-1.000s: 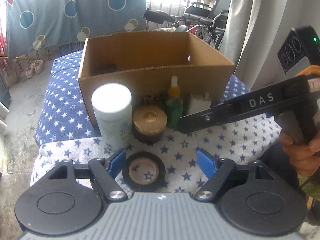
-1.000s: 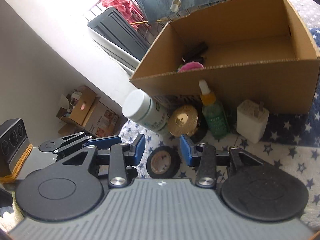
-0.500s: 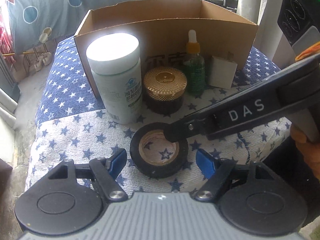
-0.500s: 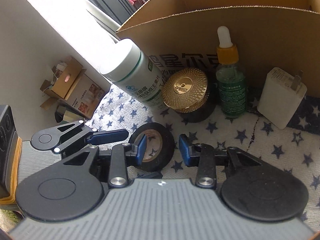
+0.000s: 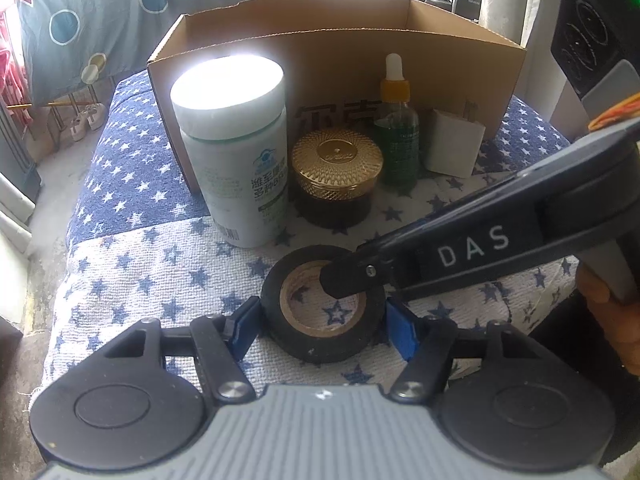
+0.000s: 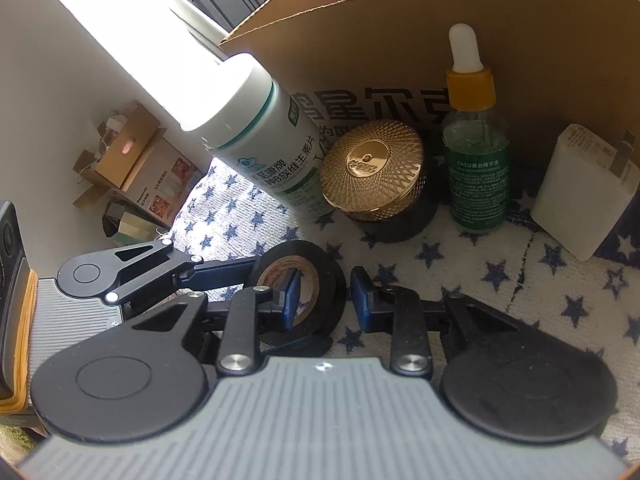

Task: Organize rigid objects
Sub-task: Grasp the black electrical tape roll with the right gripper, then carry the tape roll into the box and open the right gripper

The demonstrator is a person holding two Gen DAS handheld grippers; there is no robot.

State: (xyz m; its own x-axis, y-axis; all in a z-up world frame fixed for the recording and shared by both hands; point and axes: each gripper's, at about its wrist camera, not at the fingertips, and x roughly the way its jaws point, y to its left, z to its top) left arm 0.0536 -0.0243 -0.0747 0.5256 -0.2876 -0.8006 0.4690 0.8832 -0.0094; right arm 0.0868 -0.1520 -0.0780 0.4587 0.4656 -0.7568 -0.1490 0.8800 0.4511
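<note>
Tape roll: a black tape roll (image 5: 323, 312) is seen lying flat on the star cloth (image 5: 132, 276), low in the middle of the left wrist view.
Left gripper: the left gripper (image 5: 322, 330) is set around the roll, one blue pad at each side. The jaws are closing. The pads look to be right at the roll's sides, but a firm press cannot be told.
Right gripper: the right gripper (image 6: 323, 298) is narrow and closing. One finger is seen inside the roll's hole and the other outside its right wall, with a small gap left there.
Row behind: a white bottle (image 5: 232, 152), a gold-lid jar (image 5: 336, 176), a green dropper bottle (image 5: 397, 132) and a white charger (image 5: 454, 146) are lined up just past the roll, near each other.
Box: a cardboard box (image 5: 344, 60) is stood right behind the row, at the top of the frame, open on top.
Open room: bare cloth is seen to the left of the roll and at the lower right of the right wrist view.
Edges: the cloth's left edge drops off at the far left of the left wrist view.
</note>
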